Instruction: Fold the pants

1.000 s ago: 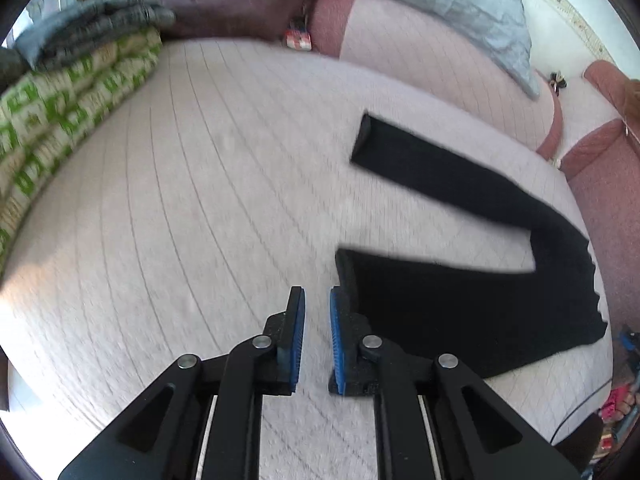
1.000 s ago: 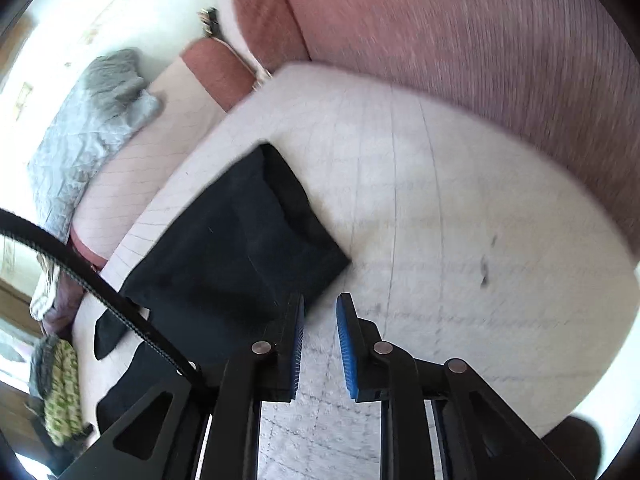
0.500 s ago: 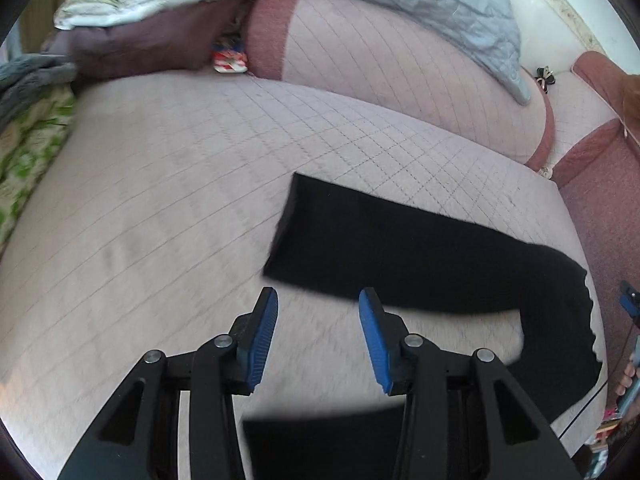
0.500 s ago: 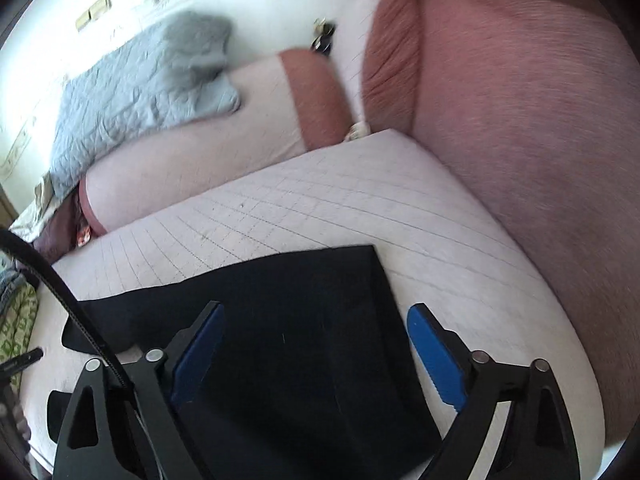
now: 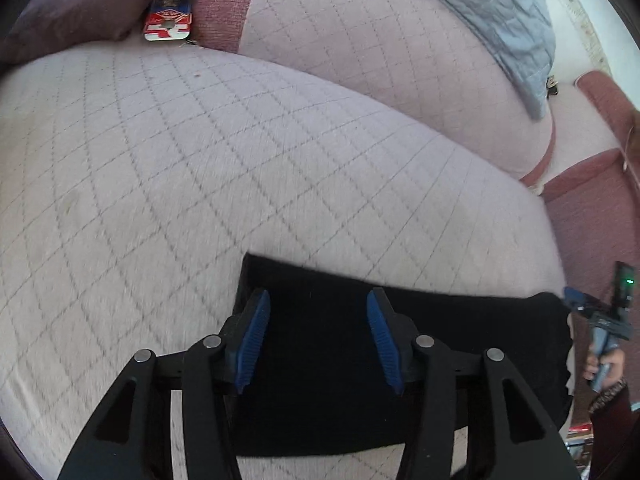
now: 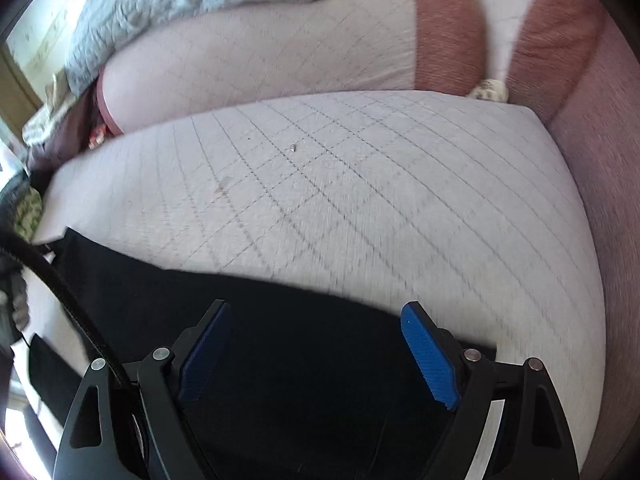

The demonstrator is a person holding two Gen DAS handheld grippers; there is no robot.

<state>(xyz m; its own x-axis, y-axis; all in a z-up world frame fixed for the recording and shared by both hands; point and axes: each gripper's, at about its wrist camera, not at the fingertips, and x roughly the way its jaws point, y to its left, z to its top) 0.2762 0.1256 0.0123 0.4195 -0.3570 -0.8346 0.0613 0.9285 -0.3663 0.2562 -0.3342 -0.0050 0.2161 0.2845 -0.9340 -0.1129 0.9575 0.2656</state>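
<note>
Pants (image 5: 400, 364), black, lie flat on the near part of a quilted pale seat cushion (image 5: 200, 168) of a sofa, one straight hem end at the left in the left wrist view and the broader part running off to the right. Left gripper (image 5: 318, 340) points steeply down over that hem end; its blue pads (image 5: 252, 344) stand apart and are opening, with the dark cloth seen between and below them but not pinched. Right gripper (image 6: 320, 354) hangs over the wider dark part of the garment near the cushion's right side; its jaws are spread wide, narrowing slightly, the pads (image 6: 430, 360) clear of the cloth. Behind the seat rises a quilted back cushion (image 5: 380, 72) with a grey blanket (image 5: 500, 12) draped over its top, and a reddish armrest (image 6: 592, 200) borders the right. A red, white and blue packet (image 5: 168, 26) lies at the seat's far left corner.
</note>
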